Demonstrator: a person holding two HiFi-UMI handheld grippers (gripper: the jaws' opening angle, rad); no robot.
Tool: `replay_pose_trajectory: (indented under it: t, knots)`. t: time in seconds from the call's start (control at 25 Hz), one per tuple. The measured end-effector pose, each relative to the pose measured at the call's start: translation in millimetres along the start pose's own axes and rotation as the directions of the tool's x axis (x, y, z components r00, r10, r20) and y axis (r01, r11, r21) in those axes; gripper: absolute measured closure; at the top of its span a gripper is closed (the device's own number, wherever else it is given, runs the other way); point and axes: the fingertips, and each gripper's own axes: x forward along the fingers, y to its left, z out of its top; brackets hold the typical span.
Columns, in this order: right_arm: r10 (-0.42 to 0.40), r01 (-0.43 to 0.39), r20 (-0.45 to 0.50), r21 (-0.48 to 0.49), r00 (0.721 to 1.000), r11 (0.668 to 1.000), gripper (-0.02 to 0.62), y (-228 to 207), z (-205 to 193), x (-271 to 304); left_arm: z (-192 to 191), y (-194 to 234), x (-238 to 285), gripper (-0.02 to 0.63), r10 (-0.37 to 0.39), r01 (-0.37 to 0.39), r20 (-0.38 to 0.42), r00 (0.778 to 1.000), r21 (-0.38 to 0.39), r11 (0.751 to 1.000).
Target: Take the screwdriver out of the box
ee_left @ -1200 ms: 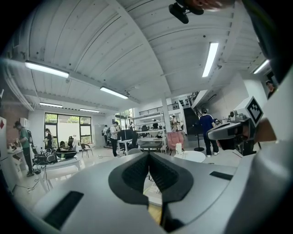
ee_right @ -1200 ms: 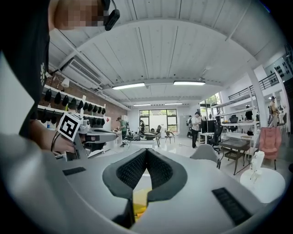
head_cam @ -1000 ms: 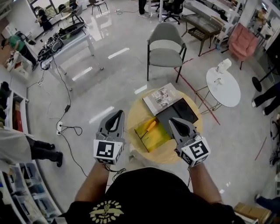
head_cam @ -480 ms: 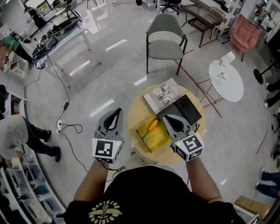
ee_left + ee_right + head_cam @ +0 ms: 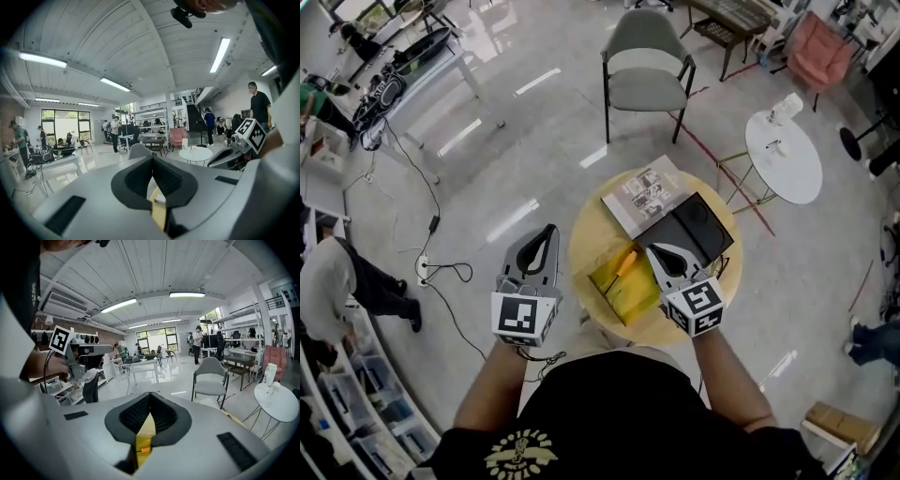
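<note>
On the round wooden table (image 5: 592, 239) lies an open yellow box (image 5: 626, 292), and in it rests a screwdriver (image 5: 625, 264) with an orange handle. My right gripper (image 5: 654, 249) hovers over the box's right edge, shut and empty, its tip just right of the screwdriver. In the right gripper view, the yellow box (image 5: 146, 427) and a bit of the orange handle (image 5: 144, 449) show through the gap behind the shut right gripper (image 5: 150, 394). My left gripper (image 5: 548, 229) hangs off the table's left side over the floor. In the left gripper view, the left gripper (image 5: 151, 158) has its jaws meeting, nothing between them.
A black box lid (image 5: 692, 230) and a printed sheet (image 5: 643, 194) lie on the far half of the table. A grey chair (image 5: 645, 70) stands beyond, a small white round table (image 5: 783, 155) to the right, and cables (image 5: 441, 272) run over the floor at left.
My right gripper has come down and leftwards, closer to the yellow box and the screwdriver. My left gripper has sunk a little beside the table. Both stay shut.
</note>
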Motion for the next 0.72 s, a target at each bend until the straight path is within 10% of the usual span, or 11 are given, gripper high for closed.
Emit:
replay_pose_trajectory:
  t: [0.72]
  knots:
    - [-0.010,0.032,-0.215,0.102,0.976,0.994,0.580,-14.9,-97.7,57.0,-24.8,23.4,24.8,0.589,-0.012,0.012,-0.045,0.999,-0.007,1.000]
